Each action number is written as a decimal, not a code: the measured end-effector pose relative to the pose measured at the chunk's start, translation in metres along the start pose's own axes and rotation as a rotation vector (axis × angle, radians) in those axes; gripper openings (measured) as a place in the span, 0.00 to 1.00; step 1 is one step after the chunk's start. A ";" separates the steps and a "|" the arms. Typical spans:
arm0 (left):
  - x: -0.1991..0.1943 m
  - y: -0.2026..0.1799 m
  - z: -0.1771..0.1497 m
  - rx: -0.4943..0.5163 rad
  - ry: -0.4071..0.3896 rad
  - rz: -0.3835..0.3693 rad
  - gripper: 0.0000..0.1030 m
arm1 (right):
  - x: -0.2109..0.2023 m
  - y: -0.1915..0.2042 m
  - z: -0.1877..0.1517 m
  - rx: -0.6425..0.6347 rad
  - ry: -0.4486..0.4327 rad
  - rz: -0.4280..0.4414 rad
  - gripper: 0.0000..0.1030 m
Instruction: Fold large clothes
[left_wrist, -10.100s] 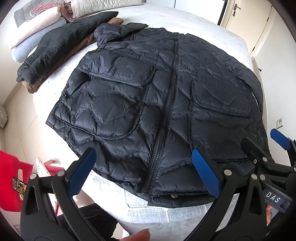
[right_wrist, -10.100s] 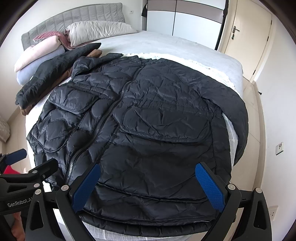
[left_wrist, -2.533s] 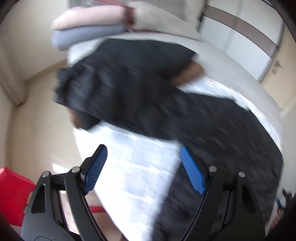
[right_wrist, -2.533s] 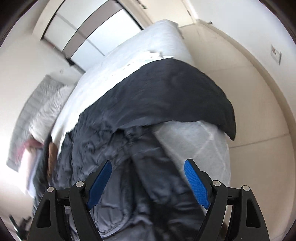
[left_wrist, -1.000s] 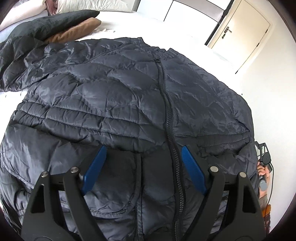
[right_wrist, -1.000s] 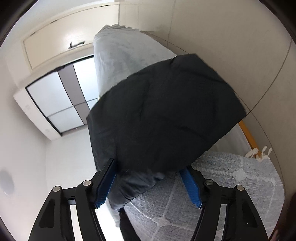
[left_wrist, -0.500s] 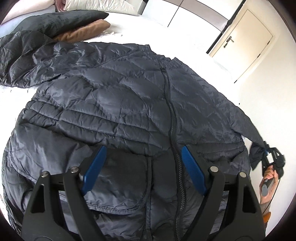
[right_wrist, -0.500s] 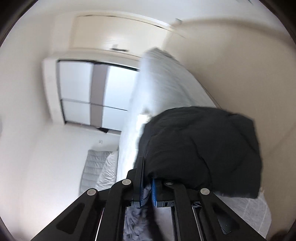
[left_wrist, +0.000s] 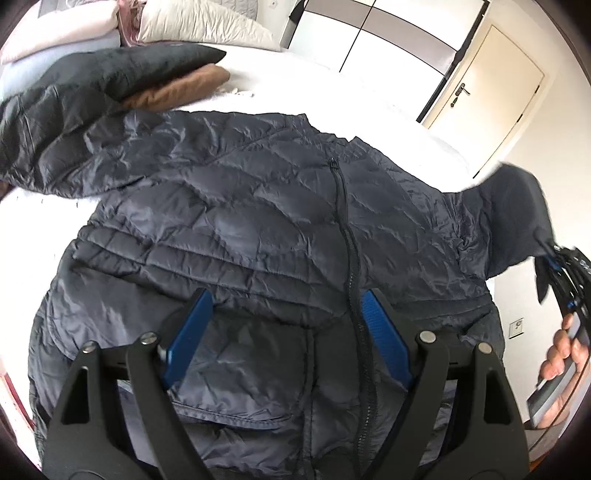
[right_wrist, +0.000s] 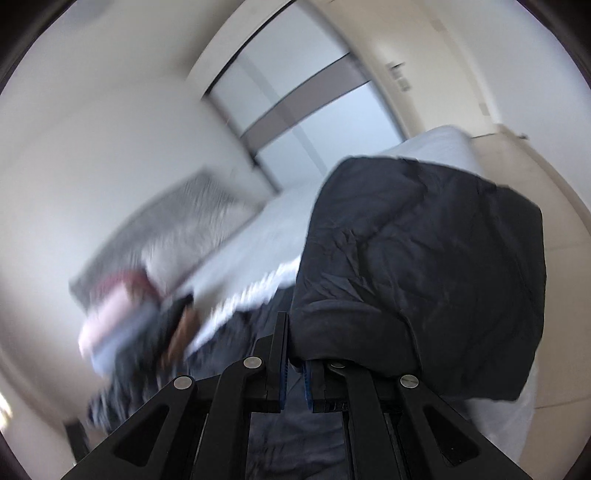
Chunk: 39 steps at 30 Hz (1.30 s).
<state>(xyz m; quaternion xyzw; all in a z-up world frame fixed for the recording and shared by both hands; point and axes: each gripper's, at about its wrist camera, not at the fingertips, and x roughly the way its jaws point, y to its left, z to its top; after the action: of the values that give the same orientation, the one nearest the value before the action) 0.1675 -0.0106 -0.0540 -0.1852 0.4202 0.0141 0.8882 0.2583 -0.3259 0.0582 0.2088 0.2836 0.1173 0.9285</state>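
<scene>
I see the big black puffer jacket (left_wrist: 258, 229) lying flat on the white bed (left_wrist: 332, 88), front side up, with its zipper (left_wrist: 349, 258) running down the middle. My left gripper (left_wrist: 286, 345) hangs just above the lower front of the jacket, and its two blue pads (left_wrist: 186, 338) are spread wide with nothing pinched between them. Over at the right edge of the left camera, my right gripper (left_wrist: 561, 280) is up in the air, held in the person's hand (left_wrist: 561, 350), and it has the end of the jacket's sleeve (left_wrist: 517, 218). In the right camera, the right gripper (right_wrist: 294, 363) is squeezed tight on the sleeve cuff (right_wrist: 351, 332), and the dark sleeve bunches up big on the right side of the picture, lifted off the bed. The other sleeve (left_wrist: 55, 147) stretches out to the left across the bed (it touches a dark cushion (left_wrist: 122, 70) and a brown one (left_wrist: 177, 90)). Behind them I can see pillows (left_wrist: 199, 26) and, I think, some folded blankets (left_wrist: 55, 35), but the right camera is too blurry to be sure. A closed door (left_wrist: 487, 96) stands past the far side of the bed.
</scene>
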 end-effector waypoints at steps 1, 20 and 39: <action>0.000 0.000 0.000 0.004 -0.001 0.005 0.81 | 0.018 0.015 -0.007 -0.041 0.050 -0.007 0.06; 0.001 -0.007 -0.006 0.220 0.043 0.118 0.81 | 0.068 0.025 -0.098 -0.069 0.503 -0.052 0.69; 0.091 -0.203 -0.006 0.539 0.097 0.024 0.81 | 0.001 -0.089 -0.024 0.208 0.280 -0.102 0.69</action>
<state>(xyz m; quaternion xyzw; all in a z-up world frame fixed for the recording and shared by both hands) 0.2587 -0.2133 -0.0616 0.0626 0.4531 -0.0966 0.8840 0.2547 -0.3967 -0.0008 0.2708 0.4311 0.0678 0.8580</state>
